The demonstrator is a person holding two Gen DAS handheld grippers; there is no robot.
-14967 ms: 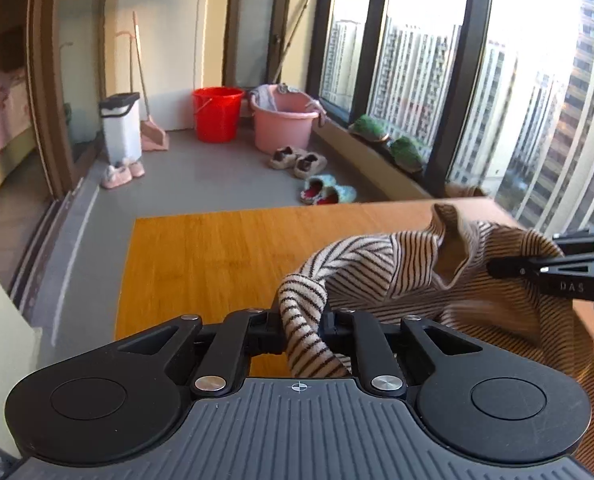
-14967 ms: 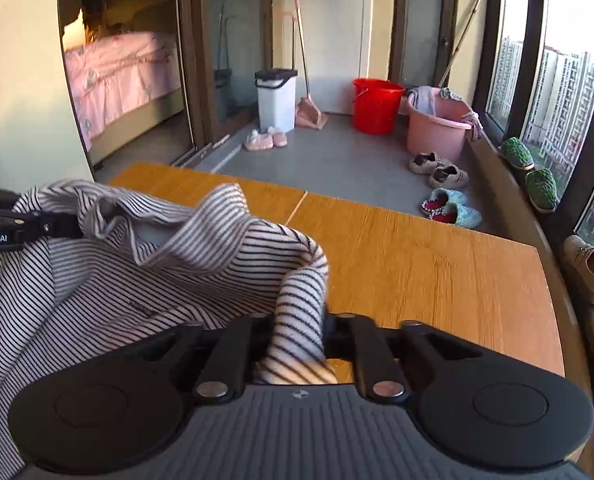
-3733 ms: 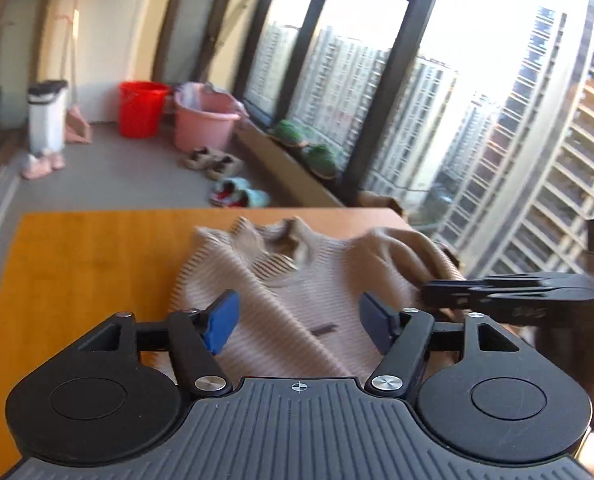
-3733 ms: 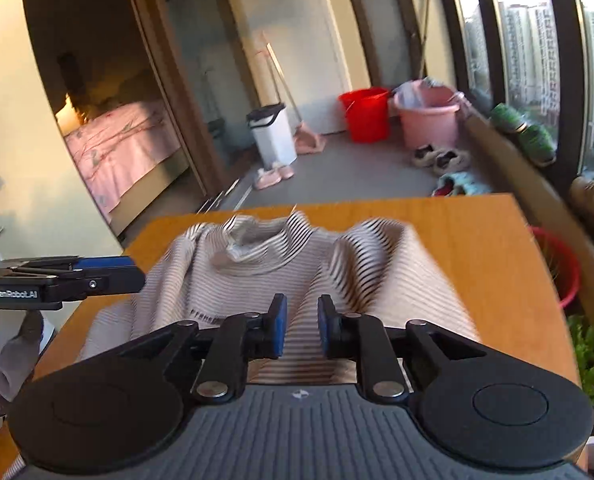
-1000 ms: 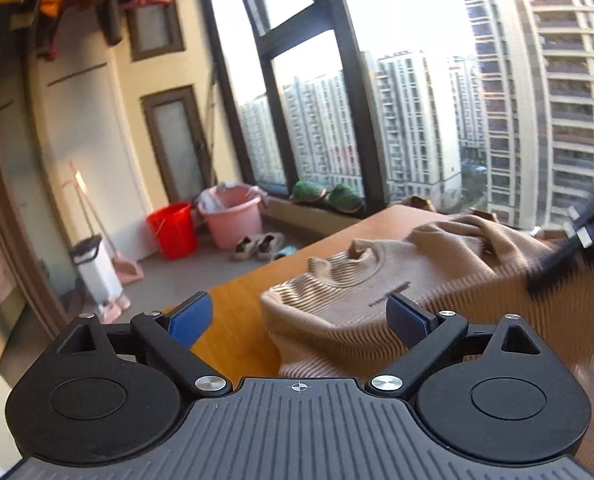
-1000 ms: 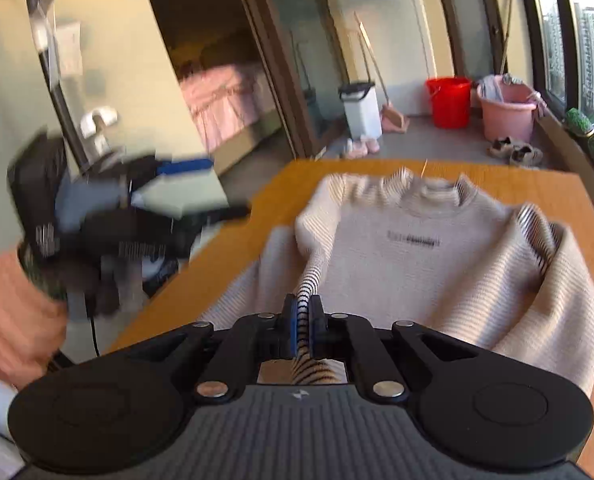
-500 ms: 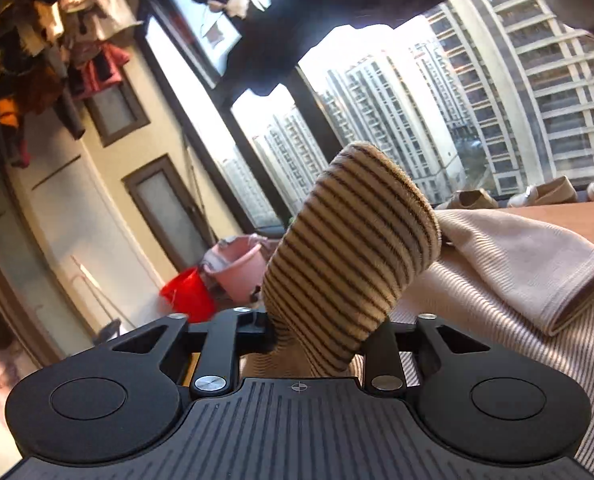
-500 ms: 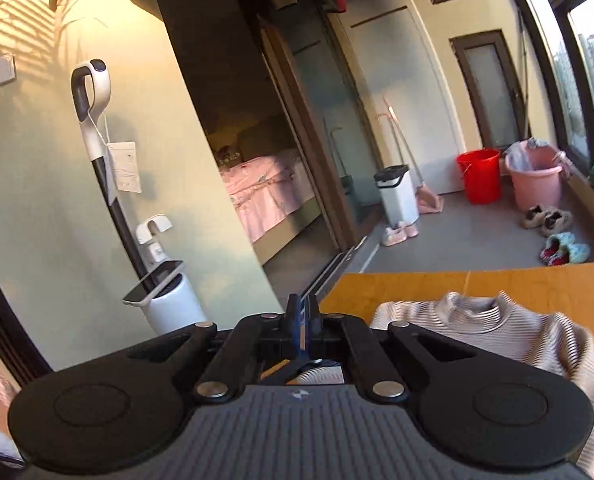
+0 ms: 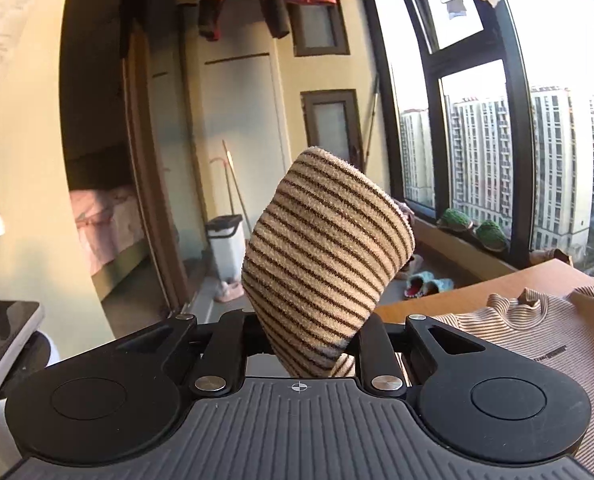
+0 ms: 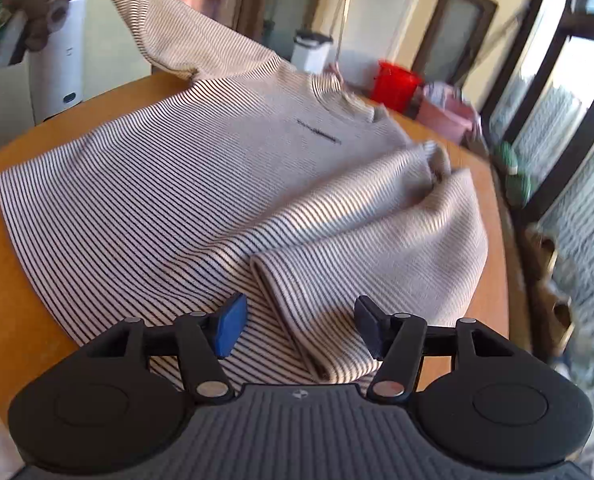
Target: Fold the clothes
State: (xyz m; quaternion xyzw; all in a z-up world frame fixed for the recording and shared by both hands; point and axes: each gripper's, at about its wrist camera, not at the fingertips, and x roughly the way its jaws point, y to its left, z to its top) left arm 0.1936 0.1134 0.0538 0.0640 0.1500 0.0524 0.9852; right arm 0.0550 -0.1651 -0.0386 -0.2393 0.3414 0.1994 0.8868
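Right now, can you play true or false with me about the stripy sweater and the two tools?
1. The left tool pinches a sweater cuff. True.
2. The right tool is shut tight. False: its jaws have just been opening, and a folded-in sleeve lies under them unpinched.
3. The sweater lies on a wooden table. True.
4. The bucket is blue. False: it is red.

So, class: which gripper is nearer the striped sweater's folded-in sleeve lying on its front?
Right. The right gripper hovers open directly over that sleeve; the left gripper clamps the other sleeve's cuff, raised.
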